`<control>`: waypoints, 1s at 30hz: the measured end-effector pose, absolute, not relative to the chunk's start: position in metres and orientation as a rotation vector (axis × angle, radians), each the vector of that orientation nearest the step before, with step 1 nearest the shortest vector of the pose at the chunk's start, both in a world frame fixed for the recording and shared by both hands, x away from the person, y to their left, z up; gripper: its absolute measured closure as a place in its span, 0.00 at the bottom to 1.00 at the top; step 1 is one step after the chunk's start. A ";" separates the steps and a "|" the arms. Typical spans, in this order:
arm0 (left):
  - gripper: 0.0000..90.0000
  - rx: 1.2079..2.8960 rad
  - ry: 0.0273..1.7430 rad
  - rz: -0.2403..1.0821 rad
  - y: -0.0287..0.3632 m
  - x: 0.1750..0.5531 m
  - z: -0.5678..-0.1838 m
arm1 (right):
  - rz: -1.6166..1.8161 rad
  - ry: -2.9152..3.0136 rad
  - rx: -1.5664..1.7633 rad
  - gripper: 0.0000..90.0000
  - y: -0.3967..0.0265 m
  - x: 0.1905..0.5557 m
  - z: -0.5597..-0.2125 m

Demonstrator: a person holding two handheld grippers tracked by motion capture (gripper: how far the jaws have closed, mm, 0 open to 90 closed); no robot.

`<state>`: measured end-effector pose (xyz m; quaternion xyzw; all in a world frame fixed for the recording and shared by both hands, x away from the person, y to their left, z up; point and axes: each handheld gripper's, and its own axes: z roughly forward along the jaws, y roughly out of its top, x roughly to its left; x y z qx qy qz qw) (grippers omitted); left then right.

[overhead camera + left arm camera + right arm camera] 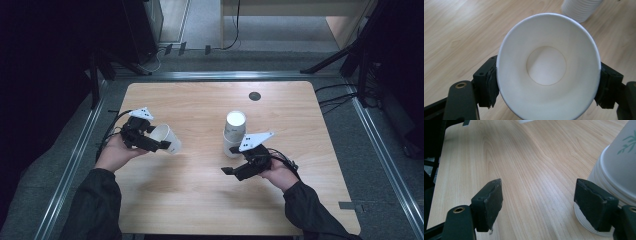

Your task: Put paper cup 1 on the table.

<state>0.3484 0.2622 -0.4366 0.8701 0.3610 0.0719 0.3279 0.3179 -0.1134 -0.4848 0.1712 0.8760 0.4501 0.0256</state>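
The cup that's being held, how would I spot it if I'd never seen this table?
Start at the light wooden table, then look to its left side. There the left gripper clamps a single white paper cup. It is tipped sideways, unlike the upside-down stack of white paper cups standing mid-table.

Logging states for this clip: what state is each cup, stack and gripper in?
Cup: empty, tipped on its side, clamped at the rim, clear of the stack.
Stack: upside down, standing on the table.
Left gripper: shut on the cup.
Right gripper: open, empty, beside the stack.
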 end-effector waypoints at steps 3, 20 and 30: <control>0.25 2.296 0.985 0.203 0.268 0.353 -0.438 | 1.390 2.709 0.522 0.26 -0.113 0.318 -0.485; 0.25 2.387 1.207 0.296 0.281 0.380 -0.451 | 1.381 2.705 0.548 0.26 -0.119 0.316 -0.486; 0.25 2.415 1.225 0.298 0.281 0.390 -0.463 | 1.375 2.695 0.563 0.26 -0.125 0.313 -0.486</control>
